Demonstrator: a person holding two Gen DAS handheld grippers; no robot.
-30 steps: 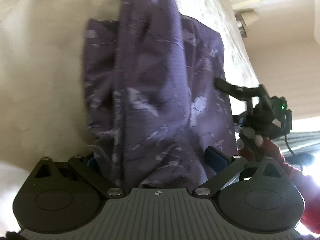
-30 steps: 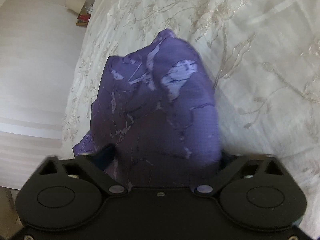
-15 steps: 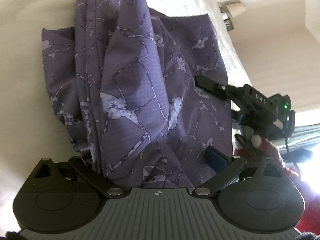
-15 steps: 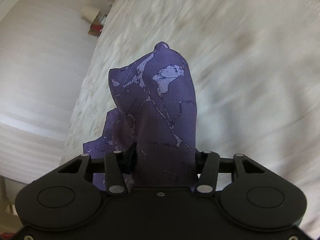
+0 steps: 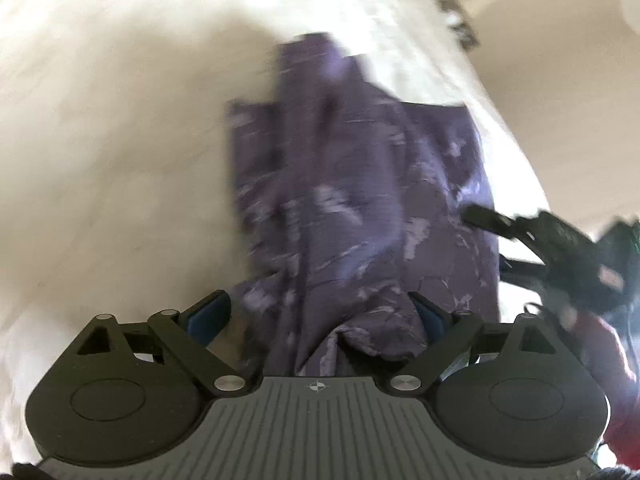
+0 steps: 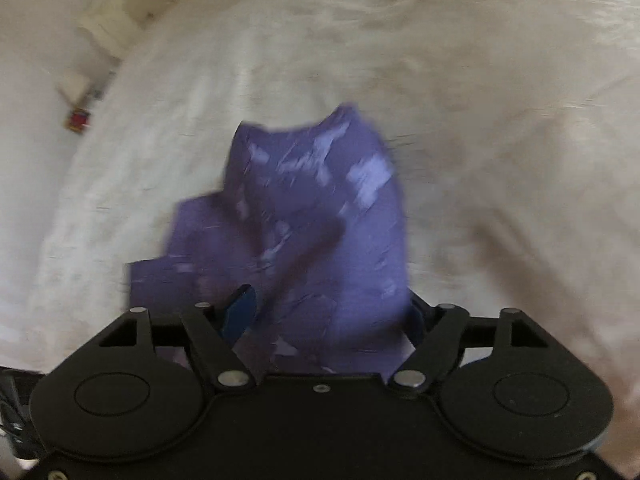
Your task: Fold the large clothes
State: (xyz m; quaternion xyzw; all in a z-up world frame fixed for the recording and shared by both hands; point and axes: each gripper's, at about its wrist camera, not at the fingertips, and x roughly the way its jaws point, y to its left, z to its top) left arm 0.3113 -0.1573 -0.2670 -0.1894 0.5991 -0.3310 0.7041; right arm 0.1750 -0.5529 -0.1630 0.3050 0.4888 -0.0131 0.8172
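- Left wrist view, nearest: the left hand-held gripper [image 5: 318,316] has its fingers spread wide, and they have just been closing a little. The purple patterned garment [image 5: 360,200] bunches between them. It crowds against the finger at 3 o'clock, while the blue pad [image 5: 210,314] of the finger at 9 o'clock stands clear with a gap of pale cover beside it. Blur hides whether the cloth is truly pinched.
- Farther out in that view, the garment runs from the fingers toward 12 o'clock as a long creased band lying over the cream bed cover [image 5: 112,152].
- At 3 o'clock of that band, the right hand-held gripper [image 5: 486,222] reaches in with its black finger at the cloth's edge, and a red sleeve [image 5: 608,364] shows behind it.
- Right wrist view, nearest: the right hand-held gripper [image 6: 328,312] also stands spread; its fingers have just been opening. The garment [image 6: 320,208] fills the space between them, covering the finger at 3 o'clock. The blue pad [image 6: 240,312] at 9 o'clock shows in front of the cloth.
- Beyond, the garment rises in a heaped fold toward 12 o'clock, with the bed cover [image 6: 480,100] all round it.
- At 10 o'clock, far off beside the bed, sits a small red object [image 6: 79,120], too blurred to name.
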